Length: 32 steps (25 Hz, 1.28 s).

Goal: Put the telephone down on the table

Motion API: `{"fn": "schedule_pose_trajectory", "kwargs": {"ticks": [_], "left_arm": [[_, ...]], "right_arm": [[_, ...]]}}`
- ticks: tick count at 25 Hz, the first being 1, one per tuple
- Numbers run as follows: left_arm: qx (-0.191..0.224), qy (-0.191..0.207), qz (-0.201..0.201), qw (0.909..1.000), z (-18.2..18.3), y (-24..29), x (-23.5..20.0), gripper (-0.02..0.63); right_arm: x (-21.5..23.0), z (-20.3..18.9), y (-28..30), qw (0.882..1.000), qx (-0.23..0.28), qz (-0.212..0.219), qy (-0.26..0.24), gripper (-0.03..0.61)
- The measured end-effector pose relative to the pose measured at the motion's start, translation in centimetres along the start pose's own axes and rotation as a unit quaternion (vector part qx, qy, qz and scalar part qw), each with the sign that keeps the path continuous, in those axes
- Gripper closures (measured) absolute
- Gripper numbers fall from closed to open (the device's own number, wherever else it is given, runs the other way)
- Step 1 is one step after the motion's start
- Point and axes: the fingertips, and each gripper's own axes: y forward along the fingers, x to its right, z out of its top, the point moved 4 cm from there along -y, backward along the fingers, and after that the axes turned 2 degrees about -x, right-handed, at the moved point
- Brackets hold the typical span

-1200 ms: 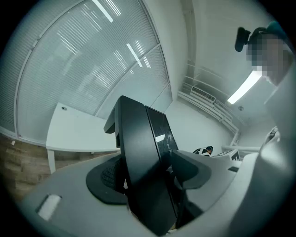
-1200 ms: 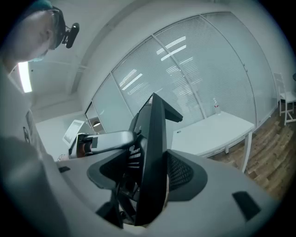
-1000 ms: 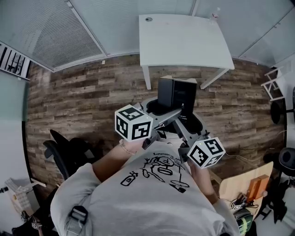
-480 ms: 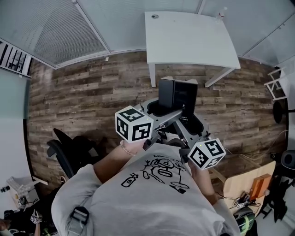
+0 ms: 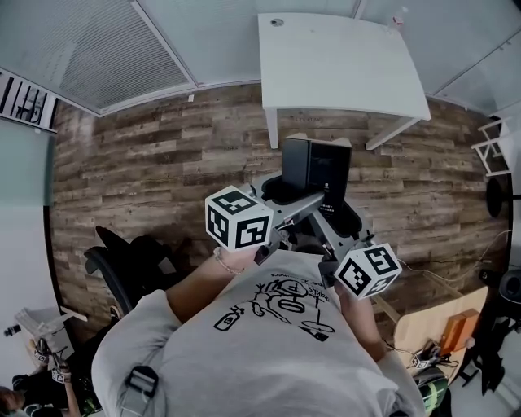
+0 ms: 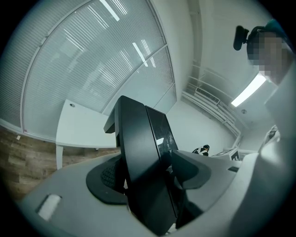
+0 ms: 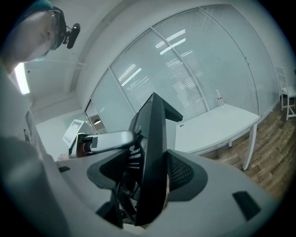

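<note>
A black telephone (image 5: 317, 165) hangs upright over the wooden floor, short of the white table (image 5: 342, 65). Both grippers hold it from opposite sides. My left gripper (image 5: 279, 194) is shut on its left side and my right gripper (image 5: 342, 218) on its right side. In the left gripper view the telephone (image 6: 141, 157) fills the gap between the dark pads (image 6: 107, 179) of the left gripper (image 6: 148, 183). In the right gripper view the telephone (image 7: 155, 148) stands edge-on in the right gripper (image 7: 148, 183), with the table (image 7: 217, 127) beyond it.
A black office chair (image 5: 122, 269) stands at the lower left. A white rack (image 5: 501, 147) is at the right edge, and clutter with an orange item (image 5: 450, 332) lies at the lower right. A small bottle (image 5: 398, 16) stands on the table's far corner.
The person and both grippers have edged a little toward the table with the telephone. The grip on it is the same.
</note>
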Motion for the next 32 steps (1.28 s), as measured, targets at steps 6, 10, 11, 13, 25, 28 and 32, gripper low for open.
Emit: {"fn": "schedule_pose_trajectory", "kwargs": {"ticks": [6, 10, 11, 13, 25, 28, 32], "left_arm": [[0.008, -0.002, 0.008, 0.9999, 1.8, 2.5, -0.9, 0.324], [0.008, -0.001, 0.011, 0.9999, 3.5, 5.2, -1.5, 0.322], [0.007, 0.000, 0.011, 0.9999, 4.0, 6.0, -1.6, 0.322], [0.006, 0.000, 0.012, 0.9999, 4.9, 7.6, -2.0, 0.322], [0.006, -0.001, 0.018, 0.9998, 10.0, 17.8, -2.7, 0.322], [0.008, -0.003, 0.019, 0.9998, 11.0, 20.2, -2.8, 0.322], [0.010, -0.007, 0.020, 0.9997, 12.0, 23.3, -2.9, 0.322]], "right_arm": [[2.7, 1.9, 1.0, 1.000, -0.001, 0.011, -0.005, 0.324], [5.2, 3.9, 1.6, 1.000, -0.001, 0.014, -0.005, 0.325], [6.0, 4.4, 1.8, 1.000, -0.001, 0.015, -0.005, 0.325], [7.4, 5.5, 2.1, 1.000, -0.001, 0.014, -0.004, 0.325], [17.0, 12.0, 2.5, 1.000, -0.001, 0.022, -0.002, 0.325], [19.2, 13.4, 2.5, 1.000, 0.000, 0.025, -0.004, 0.325], [22.3, 14.9, 2.4, 1.000, 0.000, 0.029, -0.005, 0.325]]}}
